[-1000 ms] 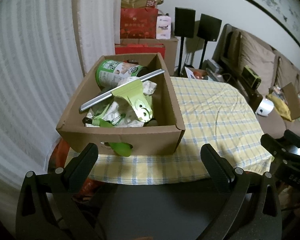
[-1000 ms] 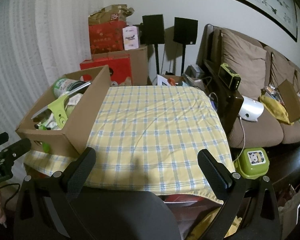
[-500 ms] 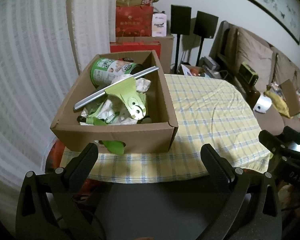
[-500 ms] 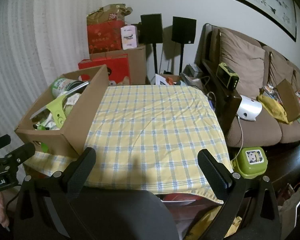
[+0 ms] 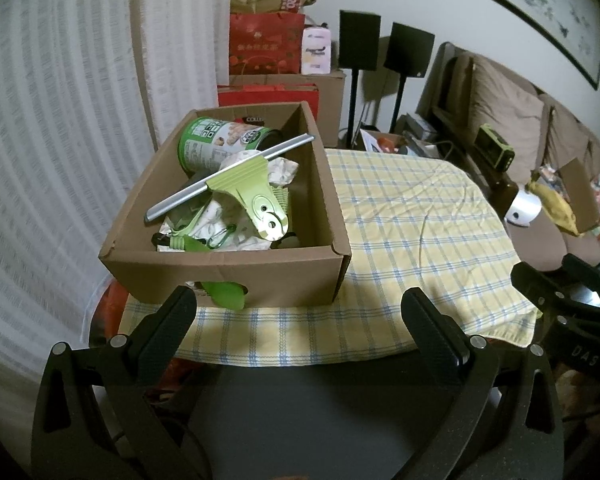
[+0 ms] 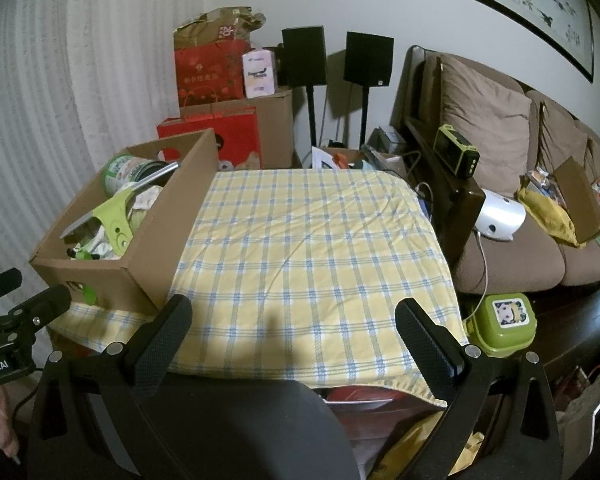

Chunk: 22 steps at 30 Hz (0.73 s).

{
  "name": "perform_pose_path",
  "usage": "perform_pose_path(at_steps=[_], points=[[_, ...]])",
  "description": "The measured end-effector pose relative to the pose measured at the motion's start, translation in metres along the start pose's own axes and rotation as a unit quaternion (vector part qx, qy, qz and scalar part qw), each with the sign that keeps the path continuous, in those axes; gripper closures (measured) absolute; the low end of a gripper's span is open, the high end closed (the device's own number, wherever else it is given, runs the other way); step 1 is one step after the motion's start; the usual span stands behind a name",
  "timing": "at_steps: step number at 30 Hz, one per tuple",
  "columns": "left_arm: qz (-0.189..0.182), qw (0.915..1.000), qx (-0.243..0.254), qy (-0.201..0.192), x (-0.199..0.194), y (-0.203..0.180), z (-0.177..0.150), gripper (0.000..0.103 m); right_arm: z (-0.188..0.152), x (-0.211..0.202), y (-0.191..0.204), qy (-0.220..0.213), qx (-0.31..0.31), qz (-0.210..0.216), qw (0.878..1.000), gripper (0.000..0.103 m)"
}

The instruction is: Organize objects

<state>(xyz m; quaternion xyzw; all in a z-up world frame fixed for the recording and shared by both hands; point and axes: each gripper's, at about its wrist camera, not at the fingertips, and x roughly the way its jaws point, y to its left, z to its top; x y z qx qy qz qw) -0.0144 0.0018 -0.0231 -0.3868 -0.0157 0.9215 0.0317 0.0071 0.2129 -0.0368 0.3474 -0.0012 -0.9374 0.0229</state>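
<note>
A brown cardboard box point(image 5: 284, 280) point(image 6: 172, 220) stands at the left end of a table under a yellow checked cloth point(image 5: 412, 232) point(image 6: 308, 248). Inside lie a green tin point(image 5: 220, 144) point(image 6: 124, 170), a green squeegee with a metal blade point(image 5: 244, 186) point(image 6: 112, 216), crumpled paper and small green items. A green piece point(image 5: 226, 294) pokes out of the box's front handle hole. My left gripper point(image 5: 300, 316) hangs open just short of the box front, holding nothing. My right gripper point(image 6: 294, 324) is open and empty over the cloth's near edge.
Red gift bags and boxes point(image 5: 266, 48) are stacked behind the table, with two black speakers point(image 6: 336, 60) on stands. A brown sofa point(image 6: 512, 184) with clutter runs along the right. A green lidded container point(image 6: 502, 322) sits on the floor by the table's right corner.
Both grippers have drawn back a little from the table, so the box and cloth sit slightly farther and lower in view. Both stay open.
</note>
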Motion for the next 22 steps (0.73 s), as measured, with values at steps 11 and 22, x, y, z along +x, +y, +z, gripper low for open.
perform_pose_path(at_steps=[11,22], points=[[0.000,1.0000,-0.002,0.000,-0.0011,0.0002,0.0000,0.001,0.0007,0.0003,0.0009,0.000,-0.002,0.002,1.000,0.001],[-0.002,1.0000,-0.002,0.000,-0.0016,0.0002,-0.0003,0.001,0.0013,0.0010,0.0036,0.000,-0.004,0.003,1.000,0.001]])
